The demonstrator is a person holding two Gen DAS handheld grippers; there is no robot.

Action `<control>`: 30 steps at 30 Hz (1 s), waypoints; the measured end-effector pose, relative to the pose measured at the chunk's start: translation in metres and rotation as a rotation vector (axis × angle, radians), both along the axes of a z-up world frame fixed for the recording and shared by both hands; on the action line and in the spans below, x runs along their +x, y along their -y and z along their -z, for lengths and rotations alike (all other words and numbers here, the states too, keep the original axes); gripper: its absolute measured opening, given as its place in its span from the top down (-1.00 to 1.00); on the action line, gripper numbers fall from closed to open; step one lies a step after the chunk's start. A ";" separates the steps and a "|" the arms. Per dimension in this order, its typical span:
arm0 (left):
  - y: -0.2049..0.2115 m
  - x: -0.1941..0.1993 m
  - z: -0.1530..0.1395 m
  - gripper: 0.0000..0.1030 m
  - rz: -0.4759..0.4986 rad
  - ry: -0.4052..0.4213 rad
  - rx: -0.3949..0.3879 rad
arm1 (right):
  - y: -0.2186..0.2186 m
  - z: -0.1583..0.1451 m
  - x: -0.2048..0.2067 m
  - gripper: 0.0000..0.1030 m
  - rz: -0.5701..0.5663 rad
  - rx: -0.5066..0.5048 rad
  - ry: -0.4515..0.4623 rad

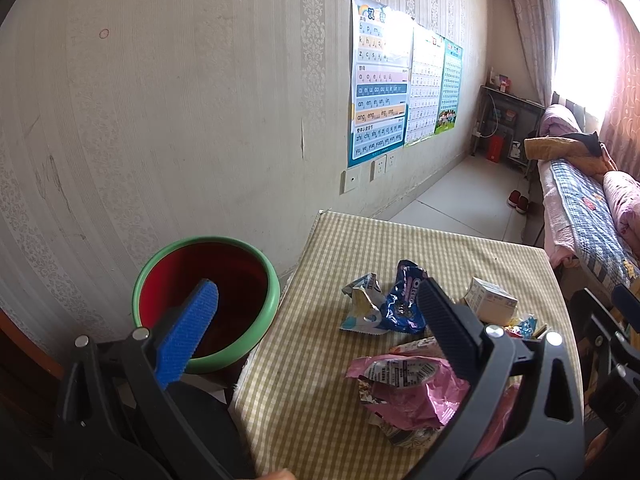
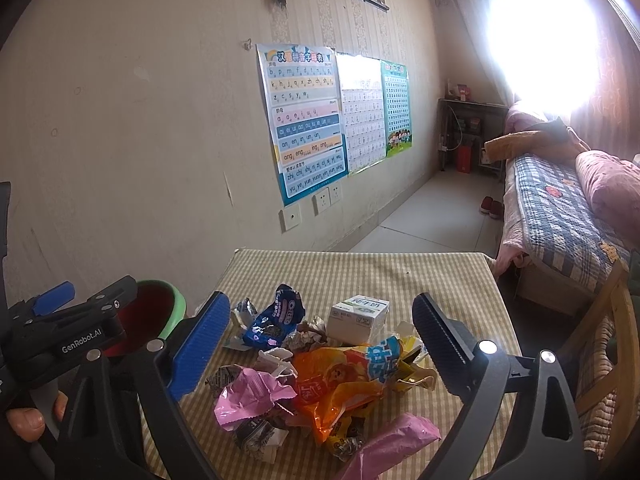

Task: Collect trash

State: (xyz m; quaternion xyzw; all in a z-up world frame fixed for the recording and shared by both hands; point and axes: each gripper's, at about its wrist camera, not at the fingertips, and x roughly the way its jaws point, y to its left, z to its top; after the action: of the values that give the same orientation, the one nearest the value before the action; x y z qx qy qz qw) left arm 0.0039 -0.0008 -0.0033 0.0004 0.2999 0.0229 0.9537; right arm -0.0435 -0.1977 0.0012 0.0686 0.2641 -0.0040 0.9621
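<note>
A pile of trash lies on the checked tablecloth [image 2: 360, 272]: a blue Oreo wrapper [image 2: 276, 316], a white milk carton [image 2: 358, 318], an orange snack bag [image 2: 340, 380] and pink wrappers [image 2: 248, 396]. A red bin with a green rim [image 1: 208, 300] stands left of the table. My left gripper [image 1: 320, 320] is open and empty, its left finger over the bin, its right finger above the pink wrapper [image 1: 408, 392]. My right gripper [image 2: 324, 340] is open and empty, held above the pile. The left gripper also shows in the right wrist view [image 2: 64, 320], over the bin [image 2: 160, 312].
A wallpapered wall with posters [image 2: 304, 120] runs along the left. A bed with a patchwork quilt [image 2: 560, 220] stands at the right, a wooden chair [image 2: 616, 340] beside the table. Tiled floor [image 2: 432, 216] lies beyond the table.
</note>
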 end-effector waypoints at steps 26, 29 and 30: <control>0.001 0.003 0.016 -0.91 0.083 -0.019 -0.008 | 0.001 0.024 0.010 -0.77 -0.037 -0.009 -0.111; 0.002 0.009 0.037 -0.90 0.138 -0.122 -0.017 | 0.003 0.037 0.012 -0.77 -0.049 -0.006 -0.154; 0.005 0.010 0.044 -0.90 0.169 -0.153 -0.005 | 0.004 0.041 0.013 -0.77 -0.054 -0.009 -0.172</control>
State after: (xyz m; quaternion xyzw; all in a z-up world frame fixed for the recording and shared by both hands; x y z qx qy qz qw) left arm 0.0134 -0.0059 -0.0475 0.0252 0.3705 -0.0584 0.9266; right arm -0.0306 -0.2016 -0.0402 0.0565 0.3477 0.0149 0.9358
